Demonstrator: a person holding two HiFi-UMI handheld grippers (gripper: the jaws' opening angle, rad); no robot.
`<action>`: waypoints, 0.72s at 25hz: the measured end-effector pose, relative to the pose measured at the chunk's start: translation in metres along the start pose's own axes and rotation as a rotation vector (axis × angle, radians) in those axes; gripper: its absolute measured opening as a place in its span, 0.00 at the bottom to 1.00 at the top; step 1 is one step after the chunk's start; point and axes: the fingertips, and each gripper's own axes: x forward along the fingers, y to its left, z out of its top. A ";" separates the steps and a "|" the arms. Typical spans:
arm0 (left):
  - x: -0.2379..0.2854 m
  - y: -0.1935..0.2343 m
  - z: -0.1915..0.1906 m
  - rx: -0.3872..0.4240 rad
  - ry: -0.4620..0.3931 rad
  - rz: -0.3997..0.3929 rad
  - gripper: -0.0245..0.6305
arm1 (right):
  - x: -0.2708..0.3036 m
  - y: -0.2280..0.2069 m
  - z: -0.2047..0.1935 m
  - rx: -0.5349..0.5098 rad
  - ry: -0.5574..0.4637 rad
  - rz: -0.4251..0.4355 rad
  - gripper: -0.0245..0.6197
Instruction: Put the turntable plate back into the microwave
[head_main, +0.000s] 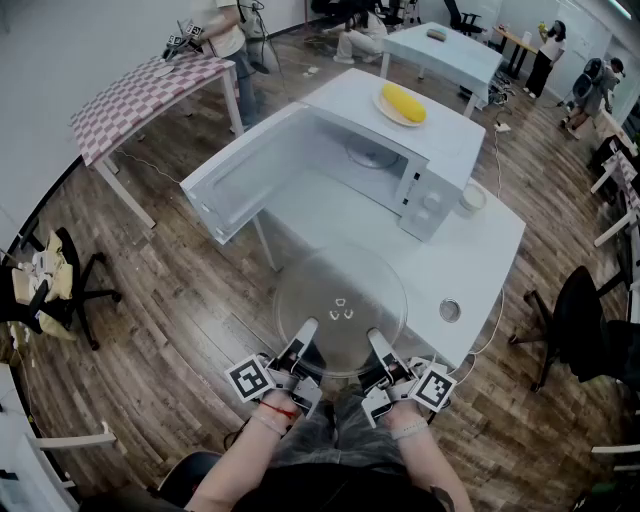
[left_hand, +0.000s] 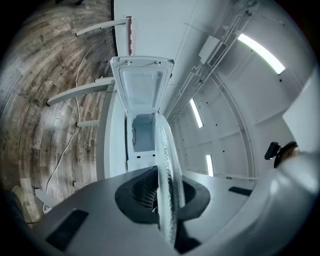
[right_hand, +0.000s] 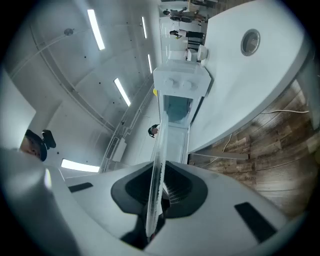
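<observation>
Between both grippers' fingers (head_main: 300, 342) sits the turntable plate (head_main: 341, 300), clamped edgewise.

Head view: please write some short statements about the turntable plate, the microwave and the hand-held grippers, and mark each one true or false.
1. The left hand-held gripper and the right hand-held gripper both clamp the turntable plate. True.
2. The microwave has its door shut. False: the door stands open.
3. The turntable plate lies inside the microwave. False: it is held outside, in front of it.
4. A yellow item lies on top of the microwave. True.
</observation>
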 end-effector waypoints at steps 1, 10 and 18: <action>-0.001 0.000 0.003 0.002 -0.002 -0.002 0.08 | 0.002 0.000 -0.002 0.000 0.001 0.000 0.11; -0.006 0.009 0.022 -0.006 -0.030 0.006 0.08 | 0.021 -0.010 -0.011 0.004 0.014 -0.008 0.11; 0.014 0.024 0.042 -0.008 -0.039 0.010 0.09 | 0.048 -0.023 0.002 0.016 0.014 0.003 0.11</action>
